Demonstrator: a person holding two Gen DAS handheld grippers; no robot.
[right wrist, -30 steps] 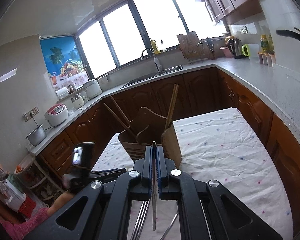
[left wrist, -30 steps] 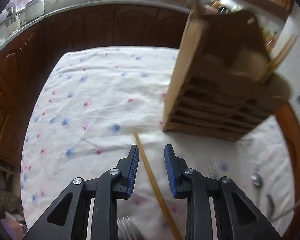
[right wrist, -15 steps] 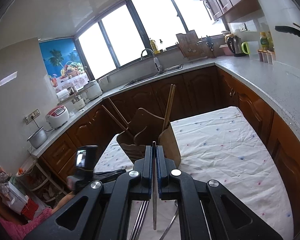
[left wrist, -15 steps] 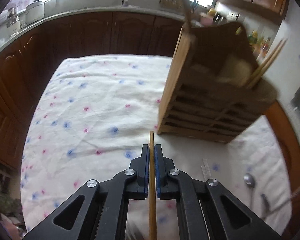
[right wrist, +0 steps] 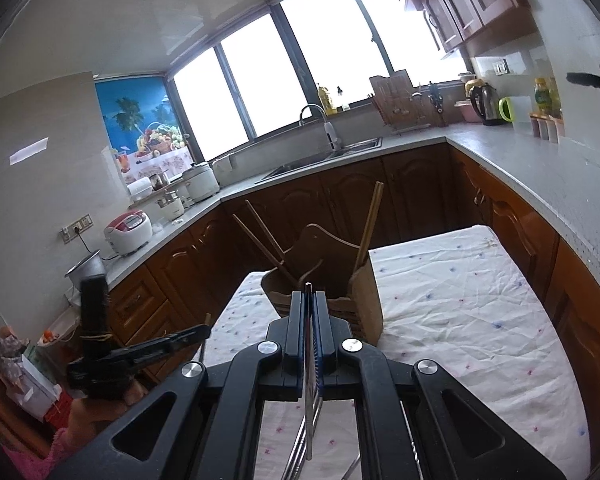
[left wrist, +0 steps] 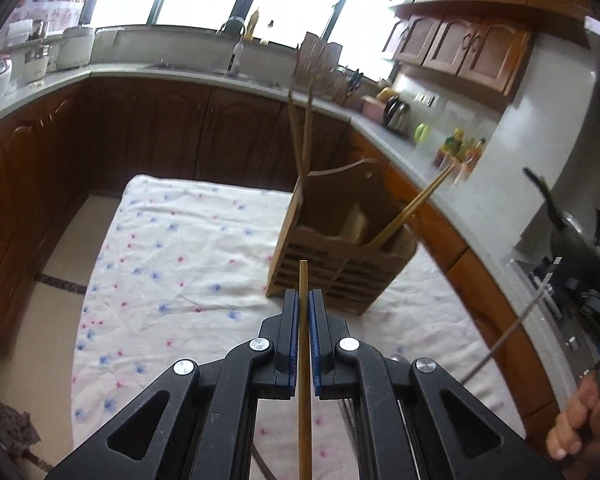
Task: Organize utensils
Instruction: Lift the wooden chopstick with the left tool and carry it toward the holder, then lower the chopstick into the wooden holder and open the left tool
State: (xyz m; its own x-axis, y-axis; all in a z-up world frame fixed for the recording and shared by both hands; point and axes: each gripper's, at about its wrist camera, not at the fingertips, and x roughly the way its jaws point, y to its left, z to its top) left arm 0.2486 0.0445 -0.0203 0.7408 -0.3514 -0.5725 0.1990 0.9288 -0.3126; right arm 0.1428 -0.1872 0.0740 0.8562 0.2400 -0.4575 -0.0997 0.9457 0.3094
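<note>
My left gripper (left wrist: 304, 295) is shut on a wooden chopstick (left wrist: 305, 400), held off the flowered tablecloth (left wrist: 172, 264) and pointing at the wooden utensil holder (left wrist: 332, 264) just ahead. Chopsticks (left wrist: 305, 132) stand in the holder's left compartment, and another chopstick (left wrist: 414, 206) leans out to the right. My right gripper (right wrist: 309, 294) is shut on a thin metal utensil (right wrist: 309, 400), which hangs edge-on between the pads in front of the holder (right wrist: 364, 300). In the right wrist view the left gripper (right wrist: 204, 330) shows at lower left. The held metal utensil (left wrist: 500, 346) crosses the right side of the left wrist view.
More metal utensils (right wrist: 296, 452) lie on the cloth under my right gripper. Brown cabinets and a grey counter (right wrist: 540, 168) wrap around the table, with a sink (right wrist: 324, 156), kettle (right wrist: 485, 106) and rice cookers (right wrist: 130, 232). A person's hand (left wrist: 572, 416) is at the right edge.
My left gripper closed on the wooden chopstick and lifted it off the cloth, tipping upward so the holder now lies straight ahead. The right gripper has kept still with its metal utensil.
</note>
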